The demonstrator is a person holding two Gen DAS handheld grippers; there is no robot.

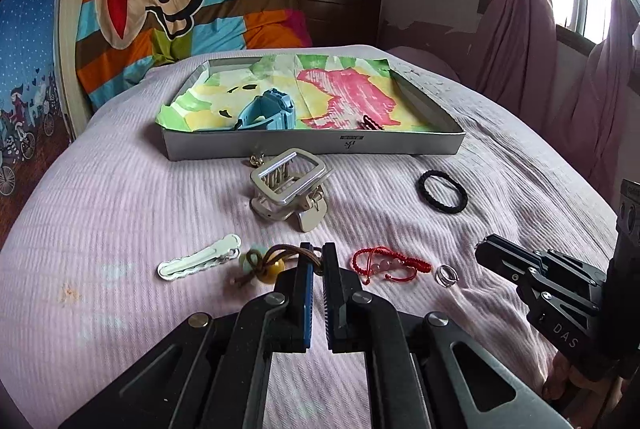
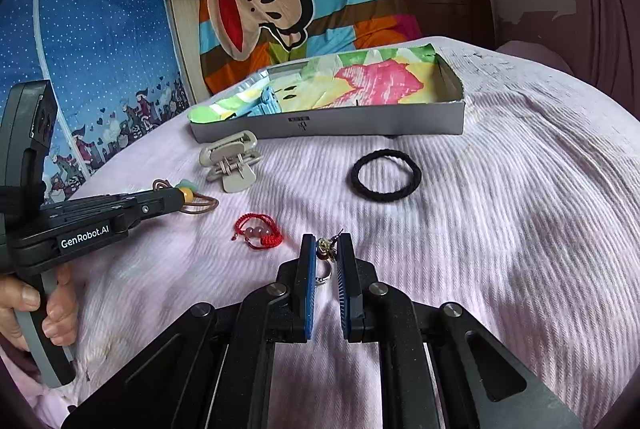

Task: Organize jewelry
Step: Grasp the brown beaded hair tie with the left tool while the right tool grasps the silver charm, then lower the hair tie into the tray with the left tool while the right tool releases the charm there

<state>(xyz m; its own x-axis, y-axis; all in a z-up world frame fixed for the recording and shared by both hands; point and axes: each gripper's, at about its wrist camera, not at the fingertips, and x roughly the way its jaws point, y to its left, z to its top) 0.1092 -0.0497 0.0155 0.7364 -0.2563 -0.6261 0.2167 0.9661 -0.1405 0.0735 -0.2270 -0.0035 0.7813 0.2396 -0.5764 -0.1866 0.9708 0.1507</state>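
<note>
Closing in on two pieces at once here! The left gripper (image 1: 316, 261) sits low on the bed (image 1: 120, 197), jaws narrowed to a slim gap with the brown cord of the beaded bracelet (image 1: 268, 263) running between the tips; I can't tell whether it is truly pinched. Its beads trail off to the left of the fingers, next to the white hair clip (image 1: 200, 261). The right gripper (image 2: 327, 253) is partly open, straddling a small earring (image 2: 326, 251) and the silver ring (image 2: 323, 275), neither one squeezed as far as I can see. The tray (image 1: 312, 147) lies straight ahead of both, beyond the claw clip (image 1: 286, 185), blue watch (image 1: 266, 111) already inside. The red string bracelet (image 1: 390, 263) waits between the grippers, nearer the left, its long axis running side to side
</note>
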